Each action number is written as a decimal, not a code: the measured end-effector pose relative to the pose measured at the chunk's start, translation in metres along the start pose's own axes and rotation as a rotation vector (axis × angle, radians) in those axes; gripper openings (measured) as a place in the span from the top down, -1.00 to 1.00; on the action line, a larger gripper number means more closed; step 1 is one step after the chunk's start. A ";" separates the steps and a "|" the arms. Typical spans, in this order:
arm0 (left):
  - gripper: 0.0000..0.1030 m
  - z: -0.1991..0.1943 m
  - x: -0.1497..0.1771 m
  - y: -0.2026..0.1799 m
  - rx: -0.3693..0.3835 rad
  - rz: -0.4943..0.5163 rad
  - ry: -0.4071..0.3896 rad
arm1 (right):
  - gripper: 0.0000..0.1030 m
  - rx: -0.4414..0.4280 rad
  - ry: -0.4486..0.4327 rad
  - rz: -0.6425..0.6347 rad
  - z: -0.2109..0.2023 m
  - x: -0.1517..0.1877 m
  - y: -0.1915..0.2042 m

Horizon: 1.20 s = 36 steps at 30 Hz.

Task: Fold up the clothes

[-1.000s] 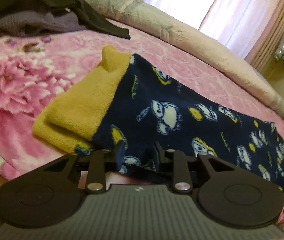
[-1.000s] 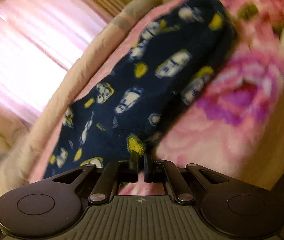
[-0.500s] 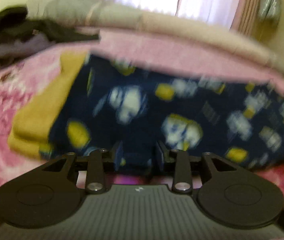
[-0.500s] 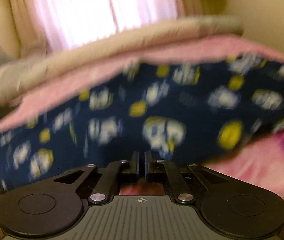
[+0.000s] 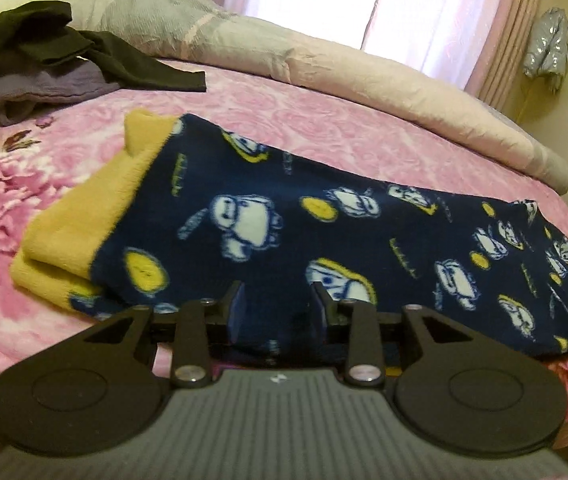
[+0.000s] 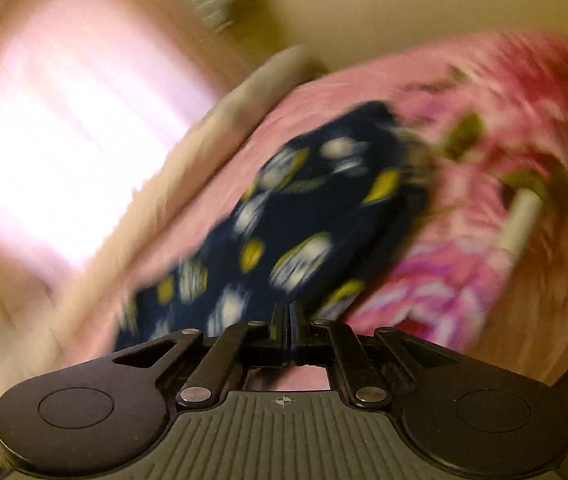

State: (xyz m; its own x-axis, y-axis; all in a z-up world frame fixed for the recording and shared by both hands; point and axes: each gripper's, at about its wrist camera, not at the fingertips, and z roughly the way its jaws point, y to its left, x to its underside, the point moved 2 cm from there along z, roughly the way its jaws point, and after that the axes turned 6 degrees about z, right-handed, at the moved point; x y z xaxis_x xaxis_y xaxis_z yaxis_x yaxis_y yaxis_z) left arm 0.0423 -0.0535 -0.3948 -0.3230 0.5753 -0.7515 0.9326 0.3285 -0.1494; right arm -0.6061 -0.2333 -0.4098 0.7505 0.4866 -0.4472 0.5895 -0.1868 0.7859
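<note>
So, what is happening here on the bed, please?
A person is folding clothes on a bed with a pink floral blanket, holding a gripper in each hand. The left gripper is open, with the near edge of a navy fleece garment with a yellow band between its fingers. The right gripper looks shut at the edge of the same garment, though that view is blurred. The garment lies stretched out along the bed. A pile of dark clothes waits behind.
</note>
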 end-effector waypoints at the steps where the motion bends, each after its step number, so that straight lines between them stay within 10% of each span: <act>1: 0.41 0.001 0.000 -0.003 -0.003 0.004 0.002 | -0.08 -0.022 -0.017 0.079 -0.002 -0.011 -0.010; 2: 0.41 0.003 0.000 -0.006 -0.004 0.009 0.003 | -0.52 -0.053 -0.036 0.111 -0.005 -0.018 -0.015; 3: 0.41 0.004 0.000 -0.008 -0.003 0.012 0.007 | -0.51 -0.085 -0.056 0.138 -0.008 -0.023 -0.019; 7: 0.41 0.010 -0.002 -0.016 0.006 0.008 0.021 | 0.09 -0.080 -0.073 0.216 -0.005 -0.039 -0.033; 14: 0.41 0.017 -0.005 -0.019 0.007 0.014 0.029 | 0.12 -0.096 -0.052 0.286 0.016 -0.048 -0.053; 17: 0.41 0.019 -0.003 -0.016 0.007 0.000 0.032 | 0.86 -0.066 -0.005 0.275 0.029 -0.049 -0.056; 22: 0.41 0.017 0.000 -0.010 0.003 -0.018 0.029 | 0.99 0.059 -0.062 0.101 0.014 -0.044 -0.047; 26: 0.41 0.011 0.001 -0.006 0.002 -0.032 0.018 | 0.93 0.175 -0.060 -0.044 0.015 -0.036 -0.038; 29: 0.41 0.001 0.001 0.001 -0.011 -0.044 -0.003 | -0.20 0.234 -0.130 -0.239 0.000 -0.022 -0.003; 32: 0.41 -0.010 0.004 0.009 -0.019 -0.069 -0.027 | -0.21 0.176 -0.206 -0.453 -0.015 0.004 0.035; 36: 0.41 -0.021 0.007 0.029 -0.033 -0.138 -0.041 | -0.21 0.083 0.006 -0.539 0.008 0.044 0.048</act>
State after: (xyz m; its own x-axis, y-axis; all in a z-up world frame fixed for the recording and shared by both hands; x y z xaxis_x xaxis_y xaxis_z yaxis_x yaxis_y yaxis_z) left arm 0.0634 -0.0245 -0.3905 -0.4399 0.4920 -0.7513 0.8739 0.4273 -0.2319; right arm -0.5420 -0.2277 -0.3954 0.3339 0.5365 -0.7750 0.9120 0.0240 0.4096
